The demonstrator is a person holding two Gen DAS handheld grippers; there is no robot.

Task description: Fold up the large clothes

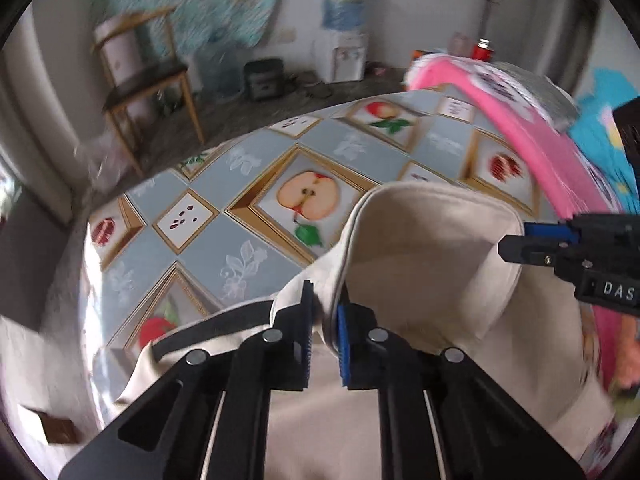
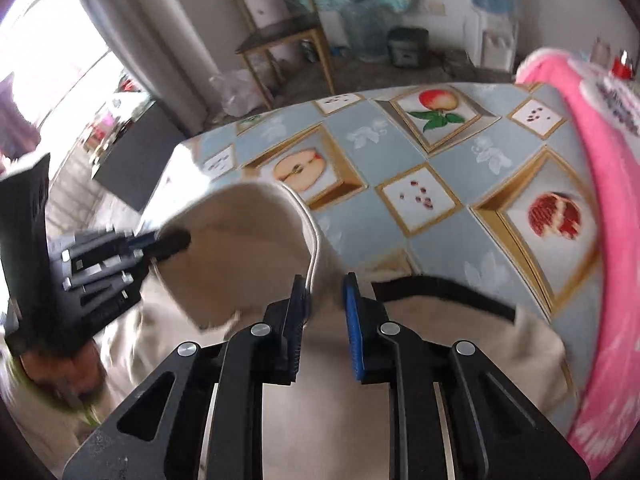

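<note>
Cream garment (image 1: 424, 248) pinched by 2 grippers, left gripper (image 1: 325, 326), right gripper (image 2: 323, 320).

A fold of the cream garment (image 1: 432, 248) is pinched between the blue-padded jaws of the left gripper (image 1: 324, 332), the cloth rising from them in a curved loop above the fruit-patterned tablecloth (image 1: 240, 200). The far edge of that loop is clamped by the right gripper (image 1: 516, 240) (seen entering from the right side). A pink cloth (image 1: 520, 120) is draped beyond, and a wooden chair (image 1: 148, 80) is seen blurred in the background.
</note>
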